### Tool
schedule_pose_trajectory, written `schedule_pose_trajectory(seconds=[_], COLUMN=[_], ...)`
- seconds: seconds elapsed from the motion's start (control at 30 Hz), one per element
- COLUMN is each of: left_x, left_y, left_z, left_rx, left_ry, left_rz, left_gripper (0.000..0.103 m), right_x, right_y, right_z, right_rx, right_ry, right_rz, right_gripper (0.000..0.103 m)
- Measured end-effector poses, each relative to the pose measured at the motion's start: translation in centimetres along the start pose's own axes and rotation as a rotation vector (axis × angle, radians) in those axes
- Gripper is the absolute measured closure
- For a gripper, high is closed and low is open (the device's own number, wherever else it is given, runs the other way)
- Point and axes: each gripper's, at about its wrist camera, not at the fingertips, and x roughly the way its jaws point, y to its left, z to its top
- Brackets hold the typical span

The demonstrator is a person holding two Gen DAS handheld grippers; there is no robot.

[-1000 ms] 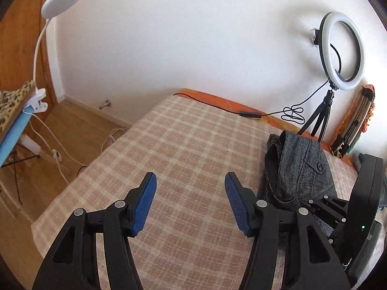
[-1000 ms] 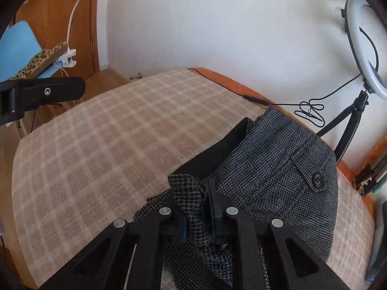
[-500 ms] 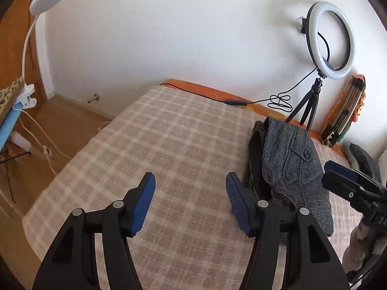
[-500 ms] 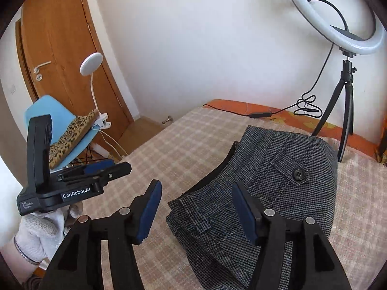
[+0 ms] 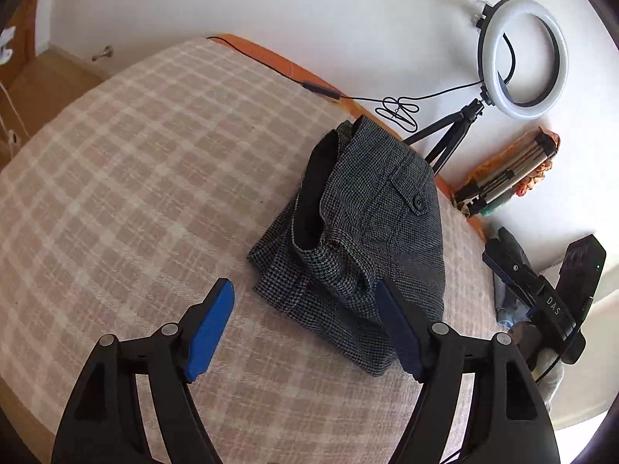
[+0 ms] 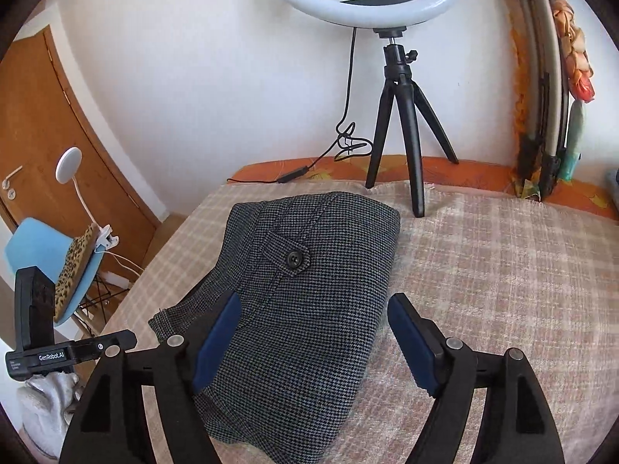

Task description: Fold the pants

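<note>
The pants (image 6: 309,290), grey houndstooth and folded into a thick bundle, lay on the bed (image 5: 135,174) toward its wall side, at about one o'clock in the left wrist view; a pink-and-cream checked blanket covered the bed, with an orange edge (image 6: 483,172) showing along the white wall (image 5: 309,7); a wooden door (image 6: 42,116) stood at nine o'clock in the right wrist view, with a blue chair (image 6: 35,243) and a clip-on lamp (image 6: 69,160) in front of it; a ring light (image 6: 367,4) on a black tripod (image 6: 402,123) stood at twelve o'clock beyond the pants; the right gripper (image 6: 317,346) hovered spread wide over the bundle, holding nothing; the left gripper (image 5: 305,328) was likewise spread wide, empty, at the bundle's near edge.
</note>
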Motion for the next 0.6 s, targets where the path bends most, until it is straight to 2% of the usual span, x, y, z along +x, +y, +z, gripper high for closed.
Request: schedule_pose_trajectory(seconds=[0.07, 0.17, 0.4, 0.6], left_x=[0.9, 2.3, 4.9, 6.2], left_y=[0.4, 0.5, 0.7, 1.7], left_z=[-0.2, -0.4, -0.2, 0.2], left_rx=[-0.071, -0.132, -0.200, -0.269], left_ry=[0.030, 0.067, 0.056, 0.032], left_rz=[-0.035, -0.043, -0.026, -0.027], left_gripper=[0.027, 0.027, 0.027, 0.025], right_x=[0.6, 1.7, 5.0, 8.1], right_y=[-0.7, -1.8, -5.2, -6.9], right_z=[0.1, 0.4, 1.3, 1.9], right_rx=[0.026, 0.071, 0.209, 0.263], right_ry=[0.020, 0.041, 0.081, 0.112], right_rz=[0.017, 0.051, 0.123, 0.173], right_gripper=[0.018, 0.018, 0.017, 0.017])
